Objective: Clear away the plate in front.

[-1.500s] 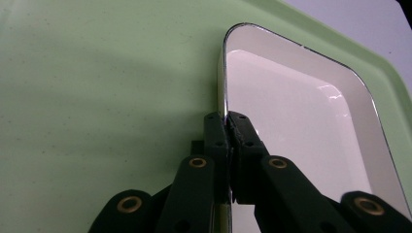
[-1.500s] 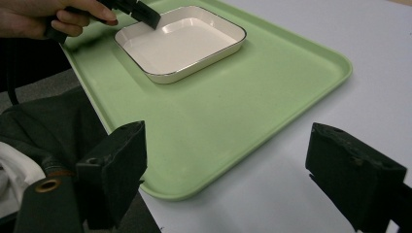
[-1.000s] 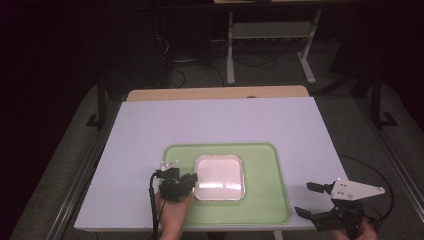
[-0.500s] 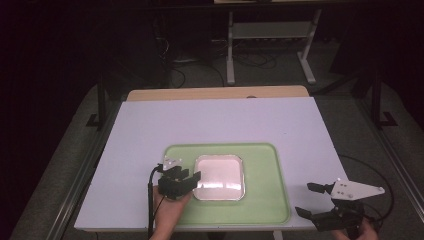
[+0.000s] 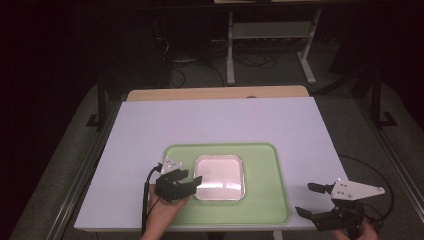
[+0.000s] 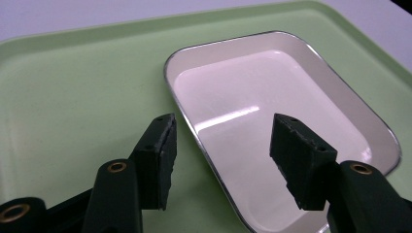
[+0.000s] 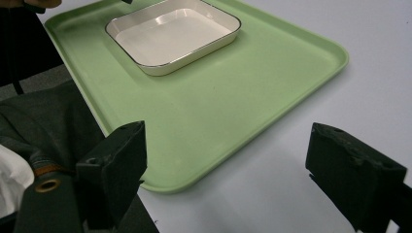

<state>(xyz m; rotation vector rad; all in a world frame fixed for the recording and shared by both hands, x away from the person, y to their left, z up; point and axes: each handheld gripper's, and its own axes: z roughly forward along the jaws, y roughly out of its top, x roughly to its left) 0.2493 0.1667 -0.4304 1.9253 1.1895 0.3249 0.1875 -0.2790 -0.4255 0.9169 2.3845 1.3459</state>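
White dish (image 5: 219, 177) sits on the green tray (image 5: 260, 200), toward its left side. One jaw of the left gripper (image 6: 221, 145) hangs over the dish and one over the tray; the jaws have just been opening, and they hold nothing. The left gripper view shows the dish's thin shiny rim up close. The right gripper (image 5: 309, 199) is spread wide and holds nothing, by the tray's right near corner. One dish, one tray, two grippers. The pale table (image 5: 215, 122) has lots of bare room behind the tray.
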